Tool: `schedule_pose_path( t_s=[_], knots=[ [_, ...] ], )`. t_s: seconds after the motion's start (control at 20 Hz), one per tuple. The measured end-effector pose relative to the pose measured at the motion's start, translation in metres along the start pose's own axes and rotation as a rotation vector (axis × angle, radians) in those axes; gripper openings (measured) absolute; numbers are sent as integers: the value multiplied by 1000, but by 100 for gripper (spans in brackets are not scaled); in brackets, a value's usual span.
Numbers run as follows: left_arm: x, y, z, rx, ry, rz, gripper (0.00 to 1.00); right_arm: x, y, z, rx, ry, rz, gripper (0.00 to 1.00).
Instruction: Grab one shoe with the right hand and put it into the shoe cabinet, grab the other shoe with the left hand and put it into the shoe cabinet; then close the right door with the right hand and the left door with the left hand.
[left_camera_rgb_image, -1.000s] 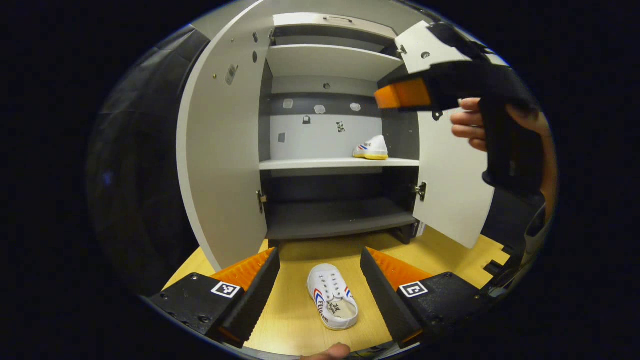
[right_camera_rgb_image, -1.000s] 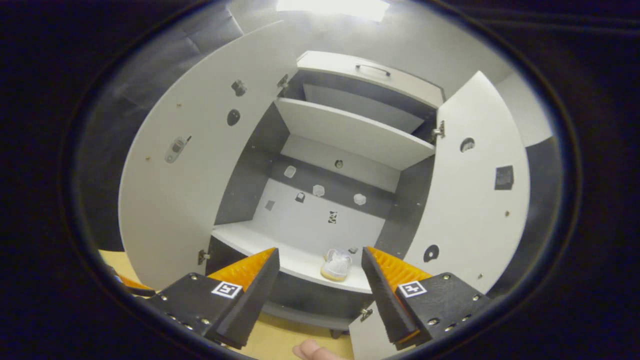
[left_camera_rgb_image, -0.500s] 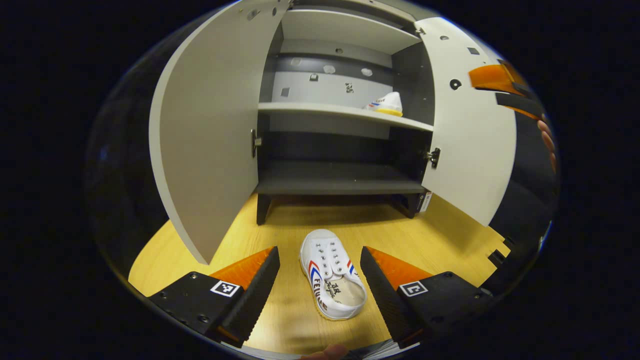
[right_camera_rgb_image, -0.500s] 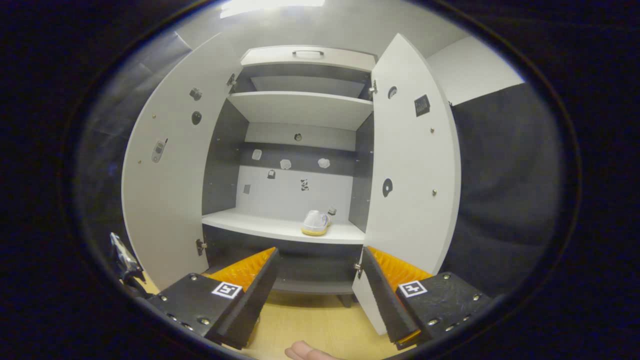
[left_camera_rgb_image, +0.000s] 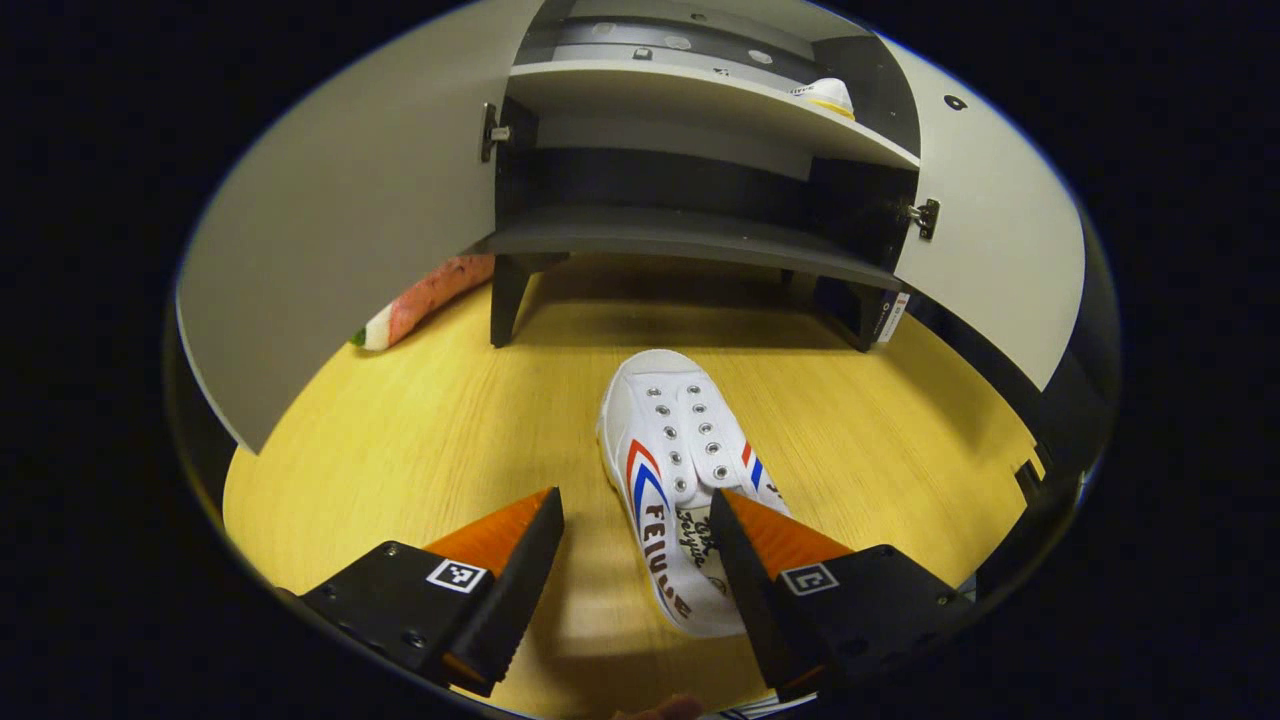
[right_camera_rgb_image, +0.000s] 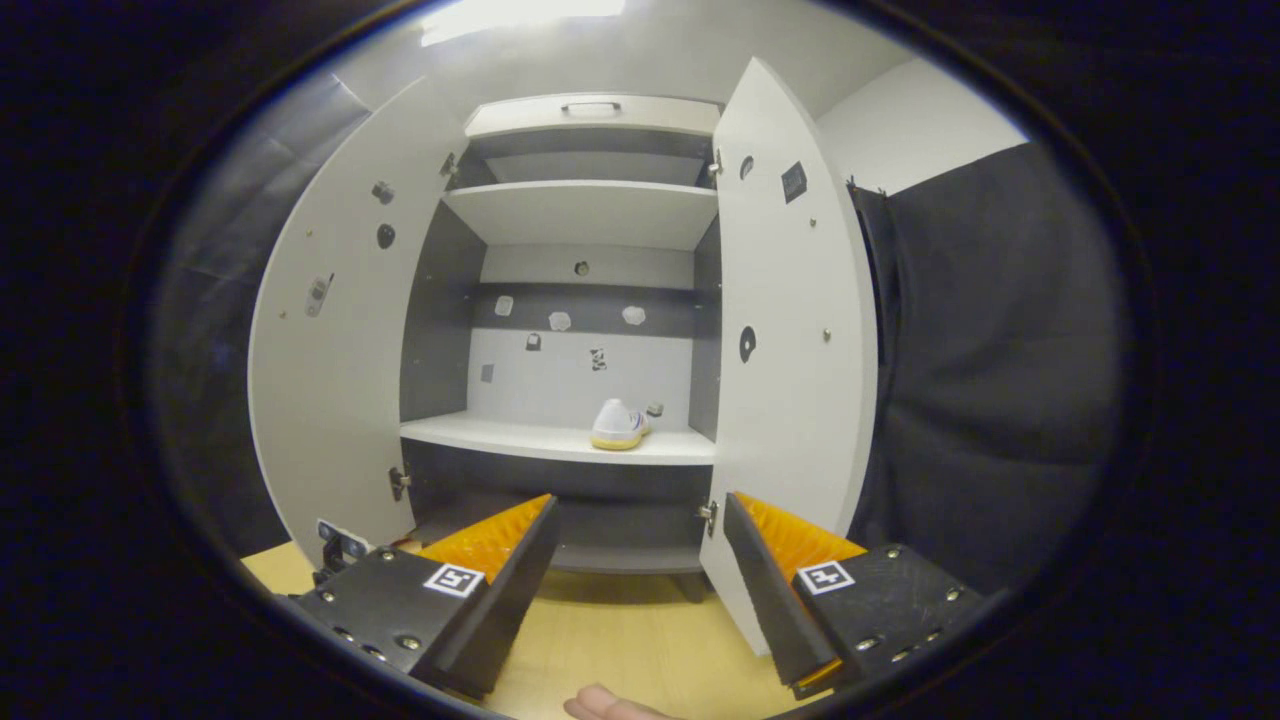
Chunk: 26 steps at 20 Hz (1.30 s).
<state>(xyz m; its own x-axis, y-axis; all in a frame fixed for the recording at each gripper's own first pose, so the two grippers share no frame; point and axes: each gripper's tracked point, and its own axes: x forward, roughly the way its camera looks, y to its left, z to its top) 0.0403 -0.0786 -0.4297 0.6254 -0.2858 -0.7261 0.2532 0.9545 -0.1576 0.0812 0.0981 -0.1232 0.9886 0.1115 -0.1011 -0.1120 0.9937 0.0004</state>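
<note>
One shoe (right_camera_rgb_image: 618, 425) stands on the cabinet (right_camera_rgb_image: 585, 212) shelf; the left gripper (left_camera_rgb_image: 632, 560), jaws open, hovers over the second shoe (left_camera_rgb_image: 683, 480); the right gripper (right_camera_rgb_image: 640, 580) is open and empty; both doors are open.

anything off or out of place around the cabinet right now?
One oddity: a pink-and-white object with a green tip lies on the wood floor, partly hidden behind the open left door; I can't tell what it is. Otherwise nothing: one shoe sits upright on the shelf, the other upright on the floor.
</note>
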Motion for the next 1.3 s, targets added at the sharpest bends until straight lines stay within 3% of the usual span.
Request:
schedule_pose_path(
  t_s=[0.1,0.15,0.25,0.35,0.4,0.45,0.5,0.65,0.95,1.3],
  knots=[
    [8,-3,-7,-22,41,-25,82,4,1,-8,-23,9,3,98],
    [12,-1,-9,-40,53,-27,84,6,1,-13,-36,16,2,98],
    [16,-6,-6,-71,52,-62,78,6,1,-19,-54,21,1,98],
    [17,-9,-6,-81,46,-62,55,6,-1,-25,-55,31,-1,98],
    [18,-5,-6,-61,43,-54,48,7,-4,-30,-51,41,-6,99],
    [18,-1,-8,-52,42,-52,48,7,-7,-33,-46,49,-11,98],
    [18,3,-4,-60,23,-51,35,7,-11,-36,-42,55,-18,99],
    [15,4,-7,-42,30,-54,16,1,-21,-39,-32,61,-33,98],
    [-11,3,10,-70,-16,-22,8,-11,-35,-38,-23,57,-42,98],
    [-67,0,103,-140,-217,-3,8,-18,-43,-39,3,66,-45,98]
  ],
)
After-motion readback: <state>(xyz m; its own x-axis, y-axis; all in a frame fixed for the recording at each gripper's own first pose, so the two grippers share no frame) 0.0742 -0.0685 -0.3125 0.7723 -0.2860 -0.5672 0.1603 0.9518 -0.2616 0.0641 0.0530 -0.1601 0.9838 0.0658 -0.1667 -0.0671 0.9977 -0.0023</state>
